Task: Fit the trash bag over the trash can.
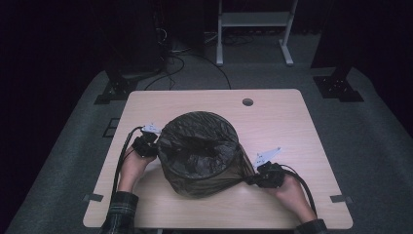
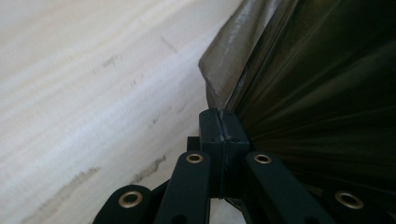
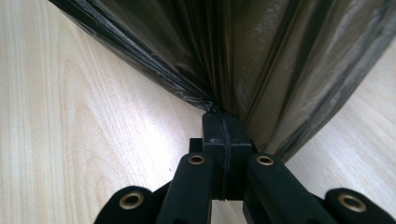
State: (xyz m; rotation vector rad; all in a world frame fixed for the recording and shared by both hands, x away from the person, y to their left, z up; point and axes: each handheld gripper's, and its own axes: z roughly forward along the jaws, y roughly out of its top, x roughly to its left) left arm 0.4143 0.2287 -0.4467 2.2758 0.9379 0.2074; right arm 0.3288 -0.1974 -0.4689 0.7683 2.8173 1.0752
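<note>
From the high view I have both forearms coming in from six o'clock, wrists angled inward. My left gripper [image 1: 150, 142] sits at nine o'clock of the bin bag [image 1: 199, 153], and my right gripper [image 1: 263, 176] sits low at about four o'clock of it, its grey plate pointing up and away. The bag is dark, translucent plastic pulled over a round bin standing near the middle of the pale wooden table [image 1: 292, 117], its mouth open upward and the liner sagging inside.

The left gripper view gives me what the overhead cannot: the jaws of the left gripper [image 2: 222, 122] are pressed together with a thin edge of the bag [image 2: 322, 93] pinched between them, the film rising toward one o'clock and bare tabletop [image 2: 93, 79] spreading to ten o'clock.

In the right gripper view, the right gripper [image 3: 223, 122] is likewise fully closed, clamping a gathered bunch of film; the bag [image 3: 243, 51] fans out from the tips toward twelve o'clock in taut pleats, with wood grain on both sides.
</note>
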